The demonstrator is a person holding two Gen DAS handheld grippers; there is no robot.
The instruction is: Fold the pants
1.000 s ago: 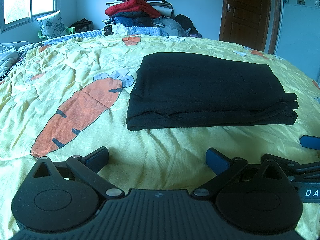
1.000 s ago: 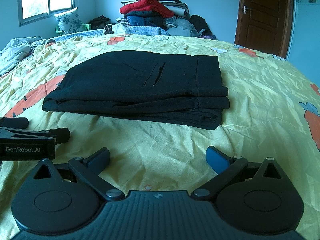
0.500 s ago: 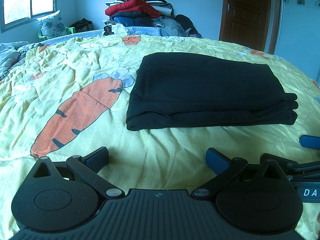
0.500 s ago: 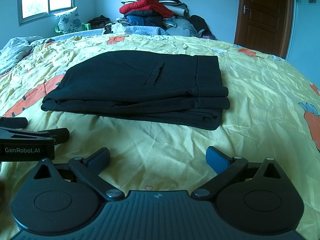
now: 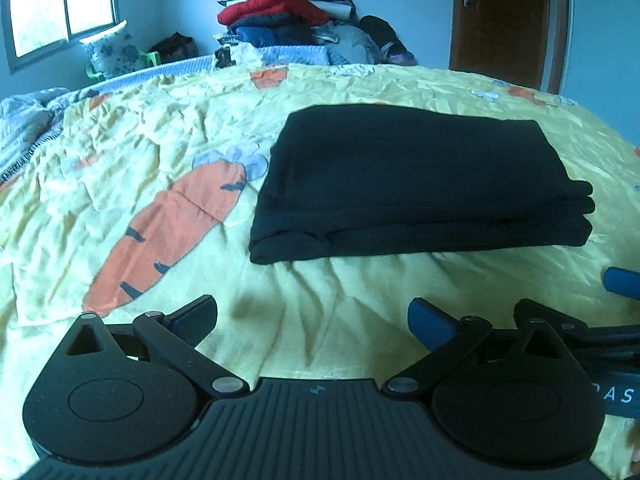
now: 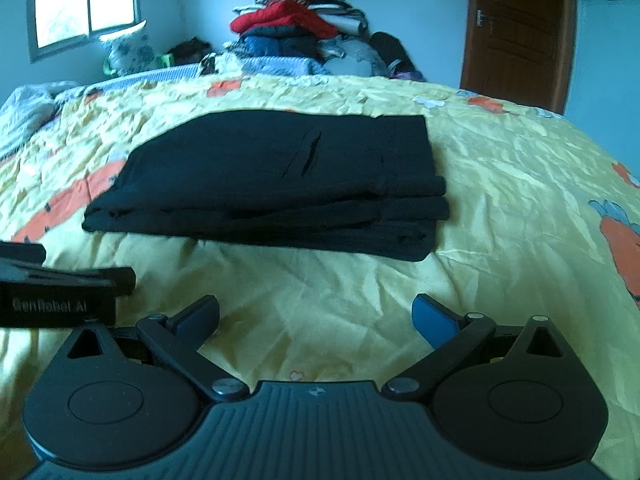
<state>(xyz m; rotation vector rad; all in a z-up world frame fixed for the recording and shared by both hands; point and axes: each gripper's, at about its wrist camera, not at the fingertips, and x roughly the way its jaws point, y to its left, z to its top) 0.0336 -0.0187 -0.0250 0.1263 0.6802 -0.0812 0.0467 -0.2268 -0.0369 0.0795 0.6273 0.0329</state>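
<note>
The black pants (image 5: 416, 184) lie folded into a neat stack on the yellow bedspread (image 5: 120, 152), ahead of both tools. Your left gripper (image 5: 312, 320) and right gripper (image 6: 316, 316) are spread wide, holding nothing (the fold looks finished). Lift both away without catching the stack's near edge.

a home bedroom: carrot-print bed cover (image 5: 320, 288), clothes pile (image 5: 288, 20), wooden door (image 5: 504, 20)

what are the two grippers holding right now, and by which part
Nothing. The left gripper and right gripper are both open, short of the folded black pants.
</note>
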